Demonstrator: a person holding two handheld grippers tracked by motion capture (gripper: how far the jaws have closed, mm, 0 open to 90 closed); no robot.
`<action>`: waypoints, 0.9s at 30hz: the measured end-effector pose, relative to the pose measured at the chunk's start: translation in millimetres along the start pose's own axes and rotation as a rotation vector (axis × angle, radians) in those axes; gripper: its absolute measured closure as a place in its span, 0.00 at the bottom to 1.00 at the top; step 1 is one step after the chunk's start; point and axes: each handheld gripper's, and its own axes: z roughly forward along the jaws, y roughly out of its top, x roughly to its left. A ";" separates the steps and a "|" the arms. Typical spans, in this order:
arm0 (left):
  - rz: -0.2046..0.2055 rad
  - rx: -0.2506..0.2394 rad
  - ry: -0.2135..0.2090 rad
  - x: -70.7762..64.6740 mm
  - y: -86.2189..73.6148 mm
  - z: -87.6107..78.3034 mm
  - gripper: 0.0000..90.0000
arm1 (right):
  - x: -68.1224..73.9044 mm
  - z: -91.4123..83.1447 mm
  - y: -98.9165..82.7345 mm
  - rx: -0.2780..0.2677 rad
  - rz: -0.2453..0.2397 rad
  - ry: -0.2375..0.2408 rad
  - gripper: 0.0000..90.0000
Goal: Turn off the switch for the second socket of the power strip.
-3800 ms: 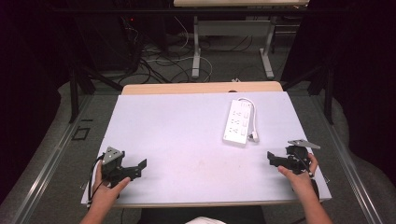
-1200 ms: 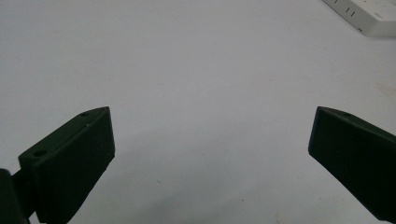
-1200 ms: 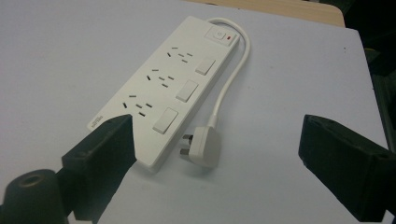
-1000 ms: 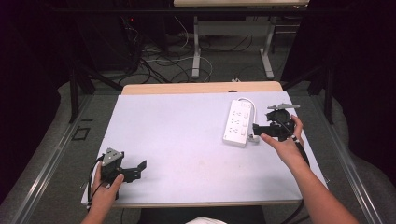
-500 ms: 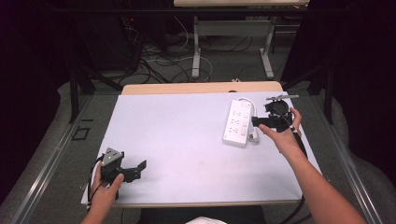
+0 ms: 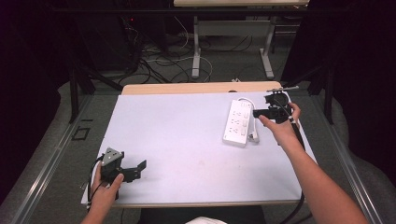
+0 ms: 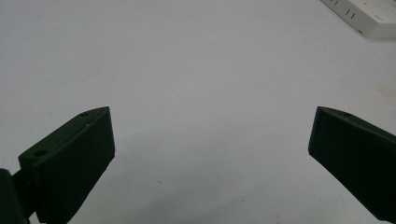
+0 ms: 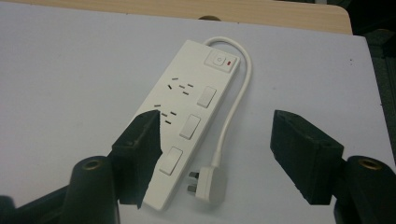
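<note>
A white power strip (image 6: 239,122) lies flat on the right half of the table, its short cord (image 8: 233,112) looping to a white plug (image 8: 205,186) beside it. My right gripper (image 6: 258,113) hovers just right of and above the strip, pointing at it. In the right gripper view my right gripper (image 8: 215,121) is open with the strip's near end and the plug below the gap; its jaws have just been closing and no pad touches anything. My left gripper (image 6: 139,168) rests at the front left, open and empty. The left gripper view shows my left gripper (image 7: 212,126) over bare mat, the strip (image 7: 369,16) far off.
A white mat (image 6: 187,140) covers the table, whose wooden edge (image 6: 187,87) shows at the back. Behind the table are cables on the floor and the legs of another desk (image 6: 196,51). Dark curtains stand on both sides.
My right hand has moved from the front right of the table back and up to the right side of the power strip. The left hand has stayed put.
</note>
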 end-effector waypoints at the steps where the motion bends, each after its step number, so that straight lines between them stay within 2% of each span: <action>1: 0.000 0.000 0.000 0.0 0.0 0.0 0.01 | -0.4 1.0 1.0 0.002 -0.001 0.000 0.40; 8: 0.000 0.000 -0.001 0.2 0.0 -0.2 0.01 | 1.2 12.3 6.5 0.021 0.005 -0.016 0.51; 11: -0.002 -0.001 -0.001 0.2 0.0 -0.4 0.01 | 2.7 18.2 8.5 0.039 0.030 -0.007 0.56; 14: -0.002 0.000 -0.001 0.3 0.0 -0.3 0.01 | 2.3 24.5 9.5 0.052 0.019 -0.016 0.61; 15: -0.002 -0.001 -0.001 0.4 0.0 -0.3 0.01 | 3.4 26.6 9.8 0.058 0.031 -0.012 0.62; 27: -0.001 -0.001 -0.001 0.5 -0.2 0.1 0.01 | 1.9 48.7 12.3 0.115 0.060 -0.021 0.74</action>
